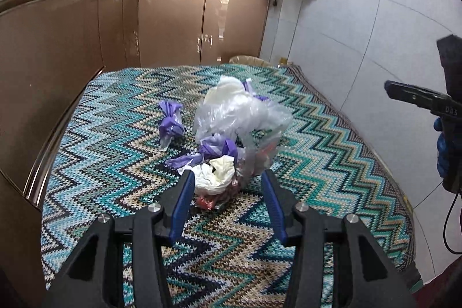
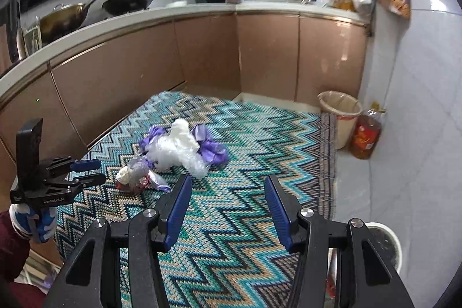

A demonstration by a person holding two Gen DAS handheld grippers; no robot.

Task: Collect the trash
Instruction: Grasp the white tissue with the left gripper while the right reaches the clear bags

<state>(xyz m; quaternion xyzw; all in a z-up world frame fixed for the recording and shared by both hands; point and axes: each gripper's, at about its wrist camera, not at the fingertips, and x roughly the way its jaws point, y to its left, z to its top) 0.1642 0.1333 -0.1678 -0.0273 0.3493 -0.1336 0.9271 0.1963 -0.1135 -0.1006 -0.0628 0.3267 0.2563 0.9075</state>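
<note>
Left gripper [image 1: 226,178] hangs low over the zigzag cloth [image 1: 317,163], blue pads apart, nothing pinched.

Just beyond its tips lies the trash pile [image 1: 231,134]: clear plastic, white wads, purple wrappers, with one purple twist [image 1: 171,121] lying apart. Right gripper [image 2: 228,184] stands open too, empty, aimed at bare cloth beside the heap. The bin [image 2: 340,111] waits past the cloth's far corner.

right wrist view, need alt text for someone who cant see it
The open right gripper hovers empty above a zigzag-patterned cloth, its blue fingers pointing toward a heap of crumpled plastic trash. The left gripper, held in a gloved hand, reaches in from the left near the heap. A lined waste bin stands by the wall beyond the cloth.
</note>
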